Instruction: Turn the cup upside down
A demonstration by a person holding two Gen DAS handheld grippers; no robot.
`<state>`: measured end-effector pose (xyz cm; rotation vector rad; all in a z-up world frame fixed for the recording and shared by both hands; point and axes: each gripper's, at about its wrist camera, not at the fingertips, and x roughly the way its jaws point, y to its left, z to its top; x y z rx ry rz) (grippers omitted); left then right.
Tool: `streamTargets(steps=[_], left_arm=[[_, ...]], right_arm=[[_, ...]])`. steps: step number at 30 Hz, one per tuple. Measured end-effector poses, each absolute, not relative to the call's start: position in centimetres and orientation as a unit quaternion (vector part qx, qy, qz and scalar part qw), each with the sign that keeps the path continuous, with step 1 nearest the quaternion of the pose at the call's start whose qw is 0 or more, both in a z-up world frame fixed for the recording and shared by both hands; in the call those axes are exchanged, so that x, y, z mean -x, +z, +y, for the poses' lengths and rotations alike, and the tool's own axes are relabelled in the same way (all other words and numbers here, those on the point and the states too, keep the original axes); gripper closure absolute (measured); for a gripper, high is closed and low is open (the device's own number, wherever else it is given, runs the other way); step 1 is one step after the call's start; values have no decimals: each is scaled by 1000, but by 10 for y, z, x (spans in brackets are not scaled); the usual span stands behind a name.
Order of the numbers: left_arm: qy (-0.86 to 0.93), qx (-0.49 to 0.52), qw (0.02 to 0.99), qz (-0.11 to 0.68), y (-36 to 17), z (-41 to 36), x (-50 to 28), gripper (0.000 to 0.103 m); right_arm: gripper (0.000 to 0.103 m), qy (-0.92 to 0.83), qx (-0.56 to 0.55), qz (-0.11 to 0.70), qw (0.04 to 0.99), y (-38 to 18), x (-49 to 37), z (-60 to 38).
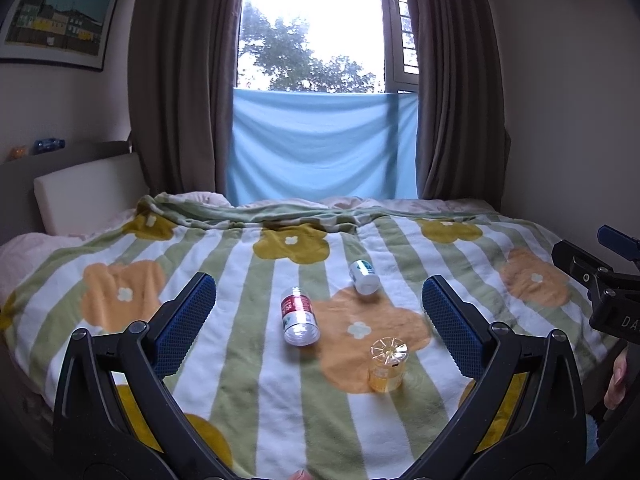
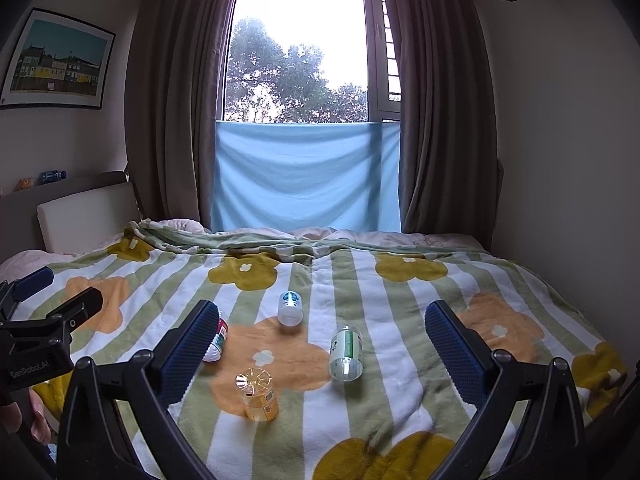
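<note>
The amber cup [image 1: 388,364] stands mouth-down mid-bed [image 1: 248,400], its axis vertical, seemingly already flipped. It lies ahead of both grippers, nearer the left gripper [image 1: 320,324]; right gripper [image 2: 320,344] likewise has fingers spread, holding nothing.

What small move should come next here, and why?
Probably lower the right tongs toward the green-labelled cup: it lies on its side, roughly between their open, empty fingers, so it looks the easiest to reach. The left tongs are open and empty too.
</note>
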<state>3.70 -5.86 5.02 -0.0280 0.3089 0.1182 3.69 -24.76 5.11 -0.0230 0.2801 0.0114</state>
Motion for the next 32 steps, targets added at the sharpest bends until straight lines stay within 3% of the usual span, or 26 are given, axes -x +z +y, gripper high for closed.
streamTargets(steps=[32], left_arm=[[66, 15, 988, 136, 51, -65, -33, 0]], right_arm=[[0, 11, 10, 148, 989, 49, -39, -248]])
